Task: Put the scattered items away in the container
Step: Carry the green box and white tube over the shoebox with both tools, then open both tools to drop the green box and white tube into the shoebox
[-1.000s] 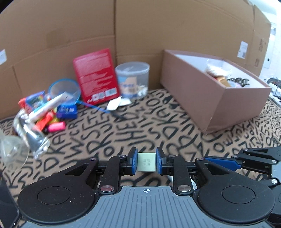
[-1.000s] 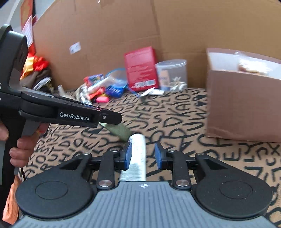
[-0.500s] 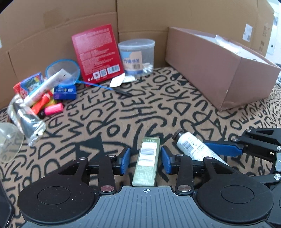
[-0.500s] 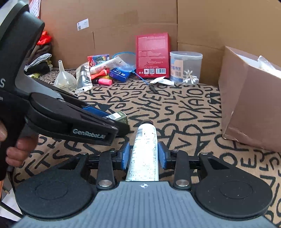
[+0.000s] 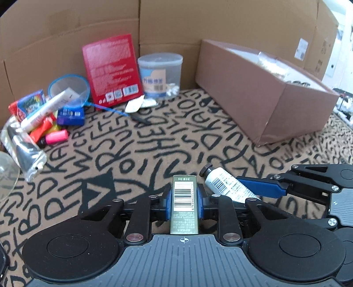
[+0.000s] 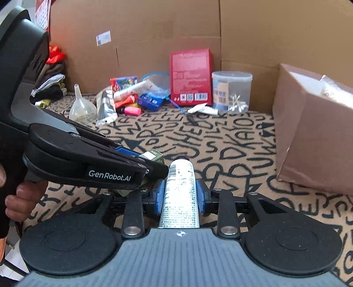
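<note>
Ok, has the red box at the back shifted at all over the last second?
No. The red box still leans on the cardboard wall, just left of the cotton swab tub, as before.

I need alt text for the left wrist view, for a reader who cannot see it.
The left claw grips a slim green box, and beside it the right claw holds a white tube over a letter-patterned mat. Behind lie scattered items and an open cardboard box.
</note>
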A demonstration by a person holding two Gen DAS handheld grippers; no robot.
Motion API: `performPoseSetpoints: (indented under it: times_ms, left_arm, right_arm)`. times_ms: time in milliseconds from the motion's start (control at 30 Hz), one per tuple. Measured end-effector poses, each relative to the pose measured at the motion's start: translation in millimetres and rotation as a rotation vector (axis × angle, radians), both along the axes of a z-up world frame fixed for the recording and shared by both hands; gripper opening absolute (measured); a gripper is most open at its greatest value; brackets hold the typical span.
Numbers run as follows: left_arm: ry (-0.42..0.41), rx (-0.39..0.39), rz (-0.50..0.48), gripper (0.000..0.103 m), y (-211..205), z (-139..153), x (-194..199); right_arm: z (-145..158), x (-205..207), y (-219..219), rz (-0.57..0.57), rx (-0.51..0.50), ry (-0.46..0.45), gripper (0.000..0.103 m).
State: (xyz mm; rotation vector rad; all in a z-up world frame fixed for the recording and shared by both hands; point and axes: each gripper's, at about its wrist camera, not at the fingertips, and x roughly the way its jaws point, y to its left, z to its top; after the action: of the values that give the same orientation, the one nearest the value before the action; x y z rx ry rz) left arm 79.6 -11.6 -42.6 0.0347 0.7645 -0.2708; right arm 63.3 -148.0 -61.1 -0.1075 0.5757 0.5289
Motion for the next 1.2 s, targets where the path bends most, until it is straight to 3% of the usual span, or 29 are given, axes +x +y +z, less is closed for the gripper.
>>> performPoseSetpoints:
  times_ms: [300, 500, 700, 1000, 1200]
  left_arm:
    - [-0.117, 0.013, -0.061, 0.019, -31.7, 44.1, 4.4]
    - [-0.241, 0.048, -0.138, 0.020, -73.7, 83.2, 16.2]
    - [-0.329, 0.031, -0.211, 0.020, -116.9, 116.8, 37.4]
    - [-0.370, 0.005, -0.259, 0.021, -176.6, 135.8, 90.1]
    - [-0.320, 0.006, -0.272, 0.025, -208.9, 118.2, 134.1]
  right_arm:
    - [34.5, -4.5, -26.0, -0.070, 0.036, -0.123, 0.035]
    - [66.8, 2.2, -59.8, -0.152, 0.071, -0.230, 0.035]
    - [96.6, 15.9, -96.4, -0.244, 0.070, -0.332, 0.035]
    - [116.1, 59.1, -143.7, -0.341, 0.061, -0.383, 0.035]
    - [101.3, 94.6, -165.1, -0.397, 0.053, -0.336, 0.035]
